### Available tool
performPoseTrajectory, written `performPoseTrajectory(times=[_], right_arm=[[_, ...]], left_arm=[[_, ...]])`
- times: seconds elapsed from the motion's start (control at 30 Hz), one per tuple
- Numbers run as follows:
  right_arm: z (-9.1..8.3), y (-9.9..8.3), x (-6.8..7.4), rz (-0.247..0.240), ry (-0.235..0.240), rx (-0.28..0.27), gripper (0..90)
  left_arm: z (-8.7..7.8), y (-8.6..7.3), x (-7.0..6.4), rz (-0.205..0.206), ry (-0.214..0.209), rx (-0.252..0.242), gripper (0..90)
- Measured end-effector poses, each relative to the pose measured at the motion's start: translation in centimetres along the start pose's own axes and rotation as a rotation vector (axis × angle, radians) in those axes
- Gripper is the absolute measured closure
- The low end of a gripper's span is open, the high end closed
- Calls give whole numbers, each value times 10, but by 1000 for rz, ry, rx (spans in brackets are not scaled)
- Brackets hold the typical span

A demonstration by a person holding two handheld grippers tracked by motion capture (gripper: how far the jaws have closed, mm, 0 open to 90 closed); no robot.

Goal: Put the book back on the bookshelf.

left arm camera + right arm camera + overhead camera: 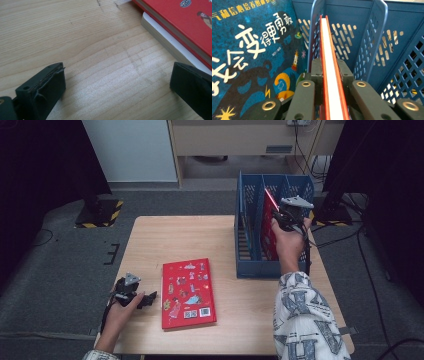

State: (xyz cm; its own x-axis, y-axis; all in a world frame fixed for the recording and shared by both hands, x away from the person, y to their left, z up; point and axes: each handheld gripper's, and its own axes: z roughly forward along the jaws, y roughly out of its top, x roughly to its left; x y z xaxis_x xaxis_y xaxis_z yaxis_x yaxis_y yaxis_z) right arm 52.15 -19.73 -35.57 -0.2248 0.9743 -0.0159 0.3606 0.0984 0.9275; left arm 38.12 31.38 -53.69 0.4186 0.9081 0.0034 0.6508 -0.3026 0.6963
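The right gripper (331,82) is clamping a red book (329,62) upright, its long edge pointing ahead into the blue rack (372,37); the left gripper (117,82) is resting open.

Light wood table (150,240) at frame centre, on grey carpet floor (60,270). Pale wall panel (131,150) at upper left of centre. Beige cabinet (230,137) along top, open gap beneath. Black curtains (35,170) at far left and far right. Black stand base with yellow-black hazard stripes (100,213) left of table. Cables (370,265) trail over floor at right.
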Motion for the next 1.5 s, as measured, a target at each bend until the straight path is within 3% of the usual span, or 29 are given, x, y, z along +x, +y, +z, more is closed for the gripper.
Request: performPoseTrajectory(times=[0.77,1.5], right_arm=[[19,6,0,-6,-108,-14,796],[29,12,8,-10,-125,-28,796]], left_arm=[[1,0,0,-1,-3,-4,0],[1,1,0,5,-7,-4,0]])
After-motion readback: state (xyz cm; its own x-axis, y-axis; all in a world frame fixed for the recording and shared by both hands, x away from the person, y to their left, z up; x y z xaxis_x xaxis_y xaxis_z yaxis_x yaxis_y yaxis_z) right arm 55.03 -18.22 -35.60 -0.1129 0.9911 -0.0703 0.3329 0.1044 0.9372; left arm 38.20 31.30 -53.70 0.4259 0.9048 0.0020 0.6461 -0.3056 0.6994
